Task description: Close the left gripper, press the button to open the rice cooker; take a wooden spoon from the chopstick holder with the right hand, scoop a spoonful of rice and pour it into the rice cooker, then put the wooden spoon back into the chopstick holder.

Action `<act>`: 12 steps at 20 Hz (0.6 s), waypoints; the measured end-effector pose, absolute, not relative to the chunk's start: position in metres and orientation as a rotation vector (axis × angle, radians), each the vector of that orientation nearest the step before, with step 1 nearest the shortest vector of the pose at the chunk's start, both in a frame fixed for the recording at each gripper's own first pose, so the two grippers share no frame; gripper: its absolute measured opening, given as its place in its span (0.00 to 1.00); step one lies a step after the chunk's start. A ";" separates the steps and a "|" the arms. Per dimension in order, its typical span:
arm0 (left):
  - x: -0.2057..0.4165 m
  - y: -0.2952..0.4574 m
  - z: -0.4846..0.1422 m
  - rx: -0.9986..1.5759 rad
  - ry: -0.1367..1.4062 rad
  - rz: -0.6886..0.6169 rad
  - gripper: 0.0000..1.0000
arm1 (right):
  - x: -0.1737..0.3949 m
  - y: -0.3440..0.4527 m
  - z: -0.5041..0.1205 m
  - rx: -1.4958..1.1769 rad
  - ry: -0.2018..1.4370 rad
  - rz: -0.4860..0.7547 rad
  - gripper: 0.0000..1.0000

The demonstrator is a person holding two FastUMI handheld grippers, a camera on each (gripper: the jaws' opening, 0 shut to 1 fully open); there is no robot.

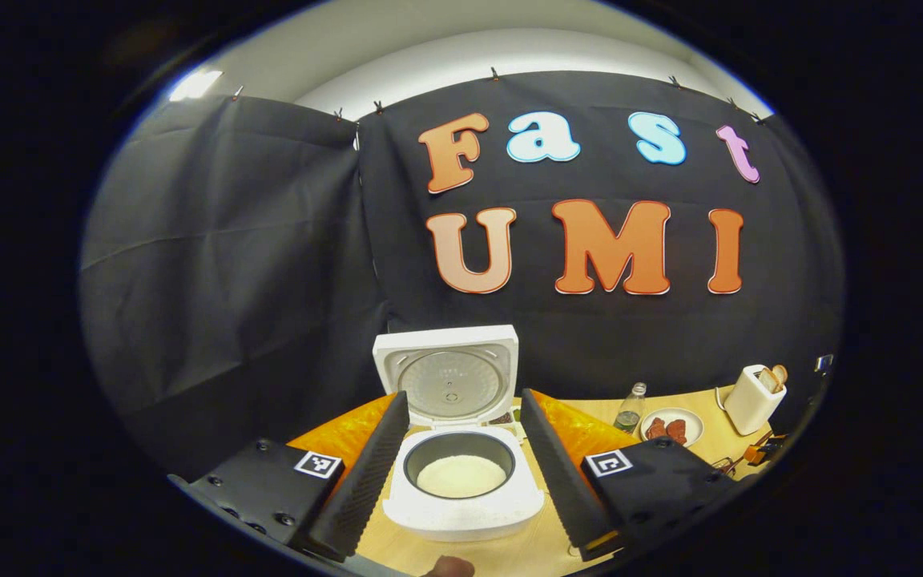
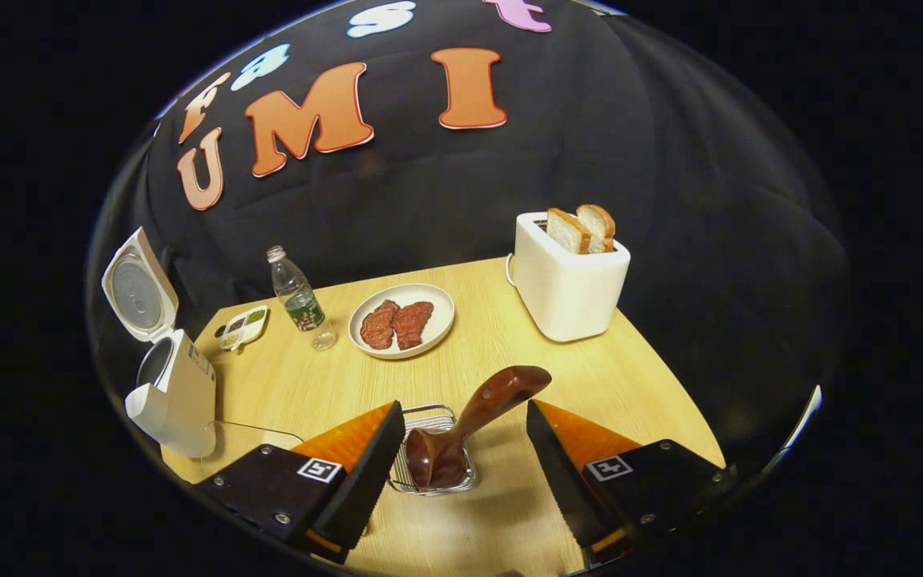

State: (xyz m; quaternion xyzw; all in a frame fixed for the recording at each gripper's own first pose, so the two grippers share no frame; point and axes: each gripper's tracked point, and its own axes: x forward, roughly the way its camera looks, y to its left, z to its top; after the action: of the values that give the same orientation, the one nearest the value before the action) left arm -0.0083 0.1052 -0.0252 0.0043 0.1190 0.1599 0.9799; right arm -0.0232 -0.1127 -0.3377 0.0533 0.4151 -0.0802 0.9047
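The wooden spoon [image 2: 461, 433] stands bowl-down in the wire chopstick holder [image 2: 433, 453], its handle leaning up and away toward the toaster [image 2: 566, 284]. In the right gripper view the right gripper [image 2: 461, 457] hangs over it with its jaws spread wide — the spoon and holder sit in the gap between the fingers, touched by neither. Beyond the holder, on the pale wooden table [image 2: 525, 361], a plate [image 2: 437, 316] carries two brown pieces of meat, with a clear bottle [image 2: 297, 296] just beside it and a small sectioned dish [image 2: 243, 327] farther along toward the rice cooker [image 2: 173, 385]. The toaster stands behind the holder with two slices of bread [image 2: 582, 228] poking out of its top.

In the left gripper view the left gripper [image 1: 461, 473] is also open, its fingers framing the rice cooker [image 1: 461, 481] without touching it. The cooker's lid [image 1: 447, 373] is up — the inner pot holds a layer of white rice [image 1: 461, 475]. Behind the cooker, along the table, are the bottle [image 1: 630, 407], the plate [image 1: 690, 421] and the toaster [image 1: 752, 398]. Black cloth [image 1: 229, 264] hangs as the back wall past the cooker, a white ceiling above it.
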 end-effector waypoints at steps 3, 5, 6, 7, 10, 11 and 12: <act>-0.026 0.101 -0.032 -0.005 0.264 0.354 0.95 | -0.022 -0.121 -0.355 0.147 0.888 -0.175 0.95; -0.034 0.101 -0.035 -0.011 0.273 0.371 0.95 | -0.016 -0.114 -0.364 0.203 0.898 -0.151 0.94; -0.037 0.100 -0.035 -0.013 0.278 0.377 0.95 | -0.014 -0.110 -0.369 0.230 0.907 -0.142 0.93; -0.039 0.101 -0.034 -0.013 0.280 0.382 0.94 | -0.011 -0.107 -0.372 0.251 0.913 -0.146 0.88; -0.035 0.100 -0.031 -0.023 0.275 0.383 0.94 | 0.000 -0.099 -0.367 0.304 0.873 -0.144 0.67; -0.033 0.097 -0.031 -0.023 0.270 0.376 0.95 | 0.003 -0.099 -0.361 0.307 0.855 -0.148 0.51; -0.031 0.095 -0.031 -0.017 0.267 0.363 0.95 | 0.005 -0.100 -0.365 0.306 0.846 -0.154 0.46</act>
State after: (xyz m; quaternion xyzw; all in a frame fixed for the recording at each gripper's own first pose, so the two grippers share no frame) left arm -0.0314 0.0953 -0.0307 -0.0084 0.1322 0.1801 0.9747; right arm 0.0051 -0.1001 -0.3649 0.1476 0.4086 -0.0745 0.8976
